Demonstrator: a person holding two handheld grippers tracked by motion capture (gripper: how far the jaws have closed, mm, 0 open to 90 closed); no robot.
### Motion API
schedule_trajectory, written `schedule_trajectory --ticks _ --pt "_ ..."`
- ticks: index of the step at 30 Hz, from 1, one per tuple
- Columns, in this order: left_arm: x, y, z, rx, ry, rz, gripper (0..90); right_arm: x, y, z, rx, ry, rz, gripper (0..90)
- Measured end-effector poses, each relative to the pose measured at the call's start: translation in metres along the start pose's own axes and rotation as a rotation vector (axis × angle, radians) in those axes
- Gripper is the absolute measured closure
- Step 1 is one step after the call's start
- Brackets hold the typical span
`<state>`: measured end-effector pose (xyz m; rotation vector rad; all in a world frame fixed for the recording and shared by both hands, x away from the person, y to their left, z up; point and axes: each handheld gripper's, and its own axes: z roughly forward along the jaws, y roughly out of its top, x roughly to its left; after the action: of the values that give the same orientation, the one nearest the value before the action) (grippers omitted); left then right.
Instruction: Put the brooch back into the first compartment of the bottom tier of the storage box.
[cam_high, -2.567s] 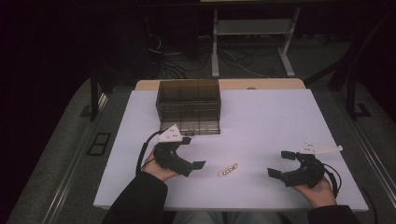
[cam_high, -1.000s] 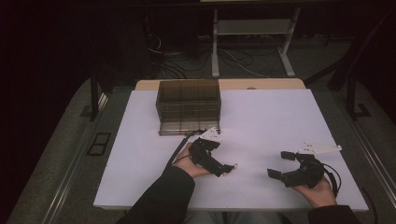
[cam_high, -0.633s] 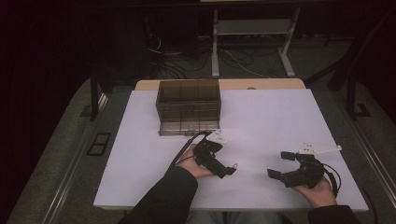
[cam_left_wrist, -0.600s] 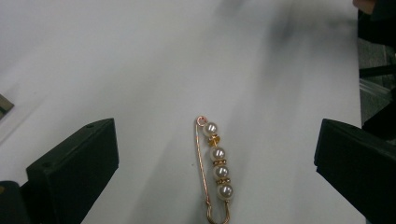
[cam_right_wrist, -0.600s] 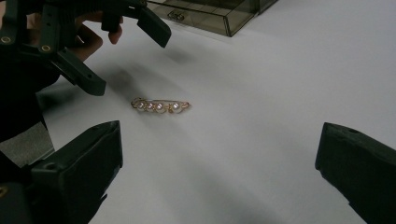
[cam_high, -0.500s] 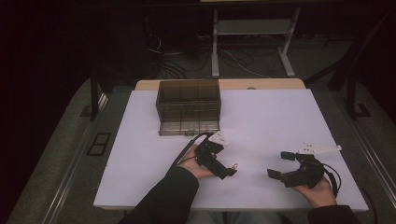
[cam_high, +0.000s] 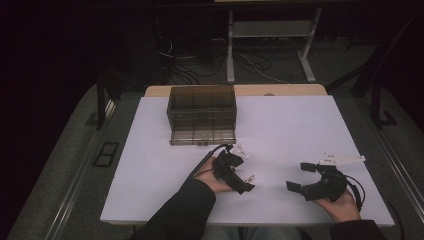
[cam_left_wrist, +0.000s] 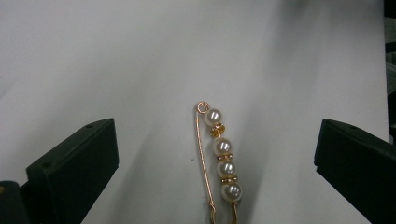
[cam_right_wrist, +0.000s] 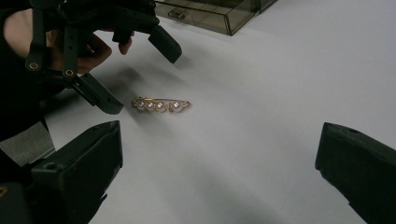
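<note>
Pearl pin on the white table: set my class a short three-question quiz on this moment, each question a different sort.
1. True or false: the left tool is shut on the pearl pin.
2. How many pearls does the pin carry?
3. Which stands at the far side of the table? A: the smoky drawer box. B: a red bowl. C: a kettle.

Key:
1. False; its jaws stand open either side of the pin.
2. Four.
3. A.
</note>
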<state>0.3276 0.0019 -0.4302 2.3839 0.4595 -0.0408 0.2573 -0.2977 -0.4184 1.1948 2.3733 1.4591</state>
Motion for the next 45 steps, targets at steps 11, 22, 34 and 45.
schedule_trajectory --ticks 11,22,34,45 --pt "-0.005 -0.001 0.008 0.062 0.02 0.02 5.5 0.0 0.0 0.0 0.005 0.001 -0.005 0.3" --pt "-0.011 0.001 0.012 0.103 0.051 0.096 25.8 0.0 0.0 0.001 0.005 0.0 -0.006 0.3" --pt "-0.015 0.001 0.01 0.098 0.093 0.139 50.4 0.0 -0.001 0.001 0.005 0.0 0.0 0.3" --pt "-0.013 0.002 0.01 0.093 0.073 0.141 66.8 0.0 -0.001 0.001 0.004 0.002 0.004 0.3"
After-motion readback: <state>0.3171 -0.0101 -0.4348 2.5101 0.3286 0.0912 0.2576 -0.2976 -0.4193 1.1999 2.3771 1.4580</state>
